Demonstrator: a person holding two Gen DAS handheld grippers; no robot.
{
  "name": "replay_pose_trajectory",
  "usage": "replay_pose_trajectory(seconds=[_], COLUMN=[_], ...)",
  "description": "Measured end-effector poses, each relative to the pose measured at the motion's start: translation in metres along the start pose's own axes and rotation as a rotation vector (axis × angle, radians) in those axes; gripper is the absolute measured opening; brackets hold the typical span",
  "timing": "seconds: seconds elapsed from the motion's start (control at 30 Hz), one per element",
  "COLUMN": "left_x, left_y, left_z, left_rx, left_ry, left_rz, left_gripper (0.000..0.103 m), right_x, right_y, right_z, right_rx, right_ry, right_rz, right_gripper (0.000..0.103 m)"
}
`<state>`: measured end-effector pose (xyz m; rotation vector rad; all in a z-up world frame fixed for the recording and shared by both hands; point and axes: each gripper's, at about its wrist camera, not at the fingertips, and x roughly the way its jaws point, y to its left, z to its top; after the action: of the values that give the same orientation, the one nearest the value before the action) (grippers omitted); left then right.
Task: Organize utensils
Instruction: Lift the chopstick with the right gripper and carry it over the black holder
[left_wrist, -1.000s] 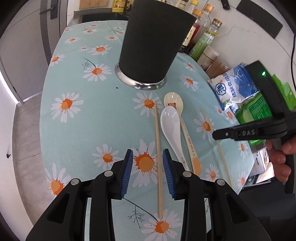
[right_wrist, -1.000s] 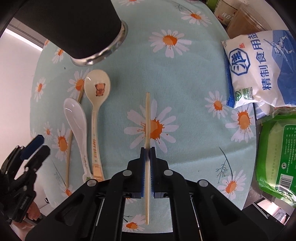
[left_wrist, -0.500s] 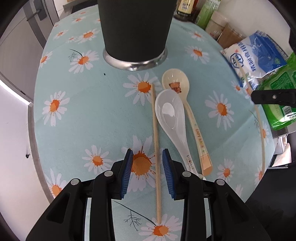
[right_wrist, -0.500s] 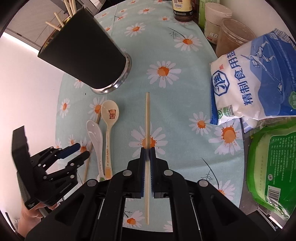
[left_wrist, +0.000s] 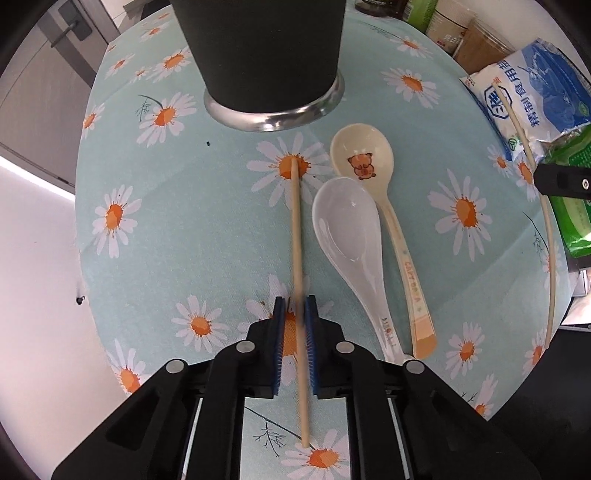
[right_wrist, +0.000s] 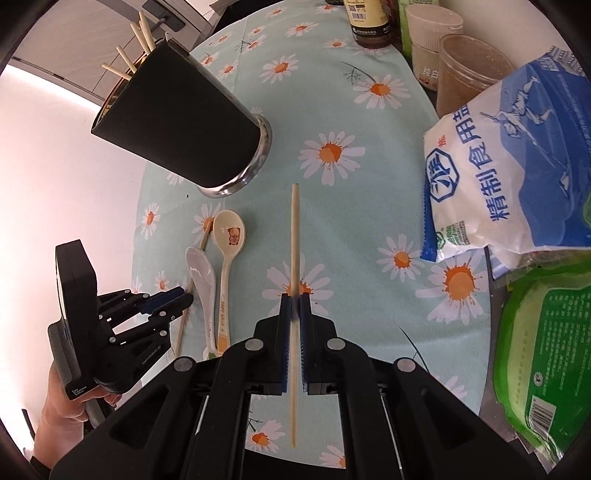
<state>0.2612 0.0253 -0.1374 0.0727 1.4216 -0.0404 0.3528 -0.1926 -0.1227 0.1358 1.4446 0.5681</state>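
My right gripper (right_wrist: 294, 301) is shut on a wooden chopstick (right_wrist: 294, 236) and holds it well above the table. My left gripper (left_wrist: 294, 308) has its blue pads narrowed around a second chopstick (left_wrist: 296, 229) that lies on the daisy tablecloth; a small gap shows on each side of the stick. A white spoon (left_wrist: 351, 240) and a cream bear spoon (left_wrist: 373, 173) lie just right of it. The black utensil cup (right_wrist: 177, 122) stands beyond, with several chopsticks in it. The cup also shows in the left wrist view (left_wrist: 266, 51).
A blue-white salt bag (right_wrist: 517, 162) and a green packet (right_wrist: 546, 350) lie at the right edge. Jars and a bottle (right_wrist: 369, 22) stand at the back. The table edge (left_wrist: 83, 258) drops off on the left.
My left gripper has moved forward and narrowed its jaws around the lying chopstick. My right gripper has lifted its chopstick higher and away from the table.
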Motion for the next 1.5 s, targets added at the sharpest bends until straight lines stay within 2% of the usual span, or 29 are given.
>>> replay_pose_trajectory(seconds=[0.17, 0.33, 0.57, 0.9, 1.13, 1.37, 1.5], left_x=[0.000, -0.004, -0.025, -0.060, -0.095, -0.127, -0.142], left_y=[0.003, 0.020, 0.036, 0.040, 0.043, 0.053, 0.063], left_z=[0.010, 0.004, -0.012, -0.028, -0.025, -0.011, -0.005], left_rx=[-0.031, -0.080, -0.150, -0.232, -0.203, -0.140, -0.113], left_ry=[0.007, -0.011, -0.080, -0.209, -0.334, -0.435, -0.488], left_rz=[0.000, -0.001, -0.017, -0.087, -0.161, -0.239, -0.284], left_gripper=[0.004, 0.004, 0.004, 0.004, 0.004, 0.004, 0.004], right_x=[0.006, 0.004, 0.000, -0.002, -0.010, -0.021, -0.034], right_y=[0.001, 0.006, 0.021, 0.058, 0.089, 0.114, 0.125], right_z=[0.002, 0.004, 0.009, 0.017, 0.018, 0.022, 0.025], right_rx=[-0.024, -0.063, -0.112, -0.192, -0.241, -0.224, -0.213], right_ry=[0.019, 0.019, 0.005, -0.033, -0.103, -0.176, -0.250], right_rz=[0.023, 0.035, 0.050, 0.097, 0.120, 0.124, 0.128], right_gripper=[0.005, 0.006, 0.006, 0.006, 0.006, 0.006, 0.006])
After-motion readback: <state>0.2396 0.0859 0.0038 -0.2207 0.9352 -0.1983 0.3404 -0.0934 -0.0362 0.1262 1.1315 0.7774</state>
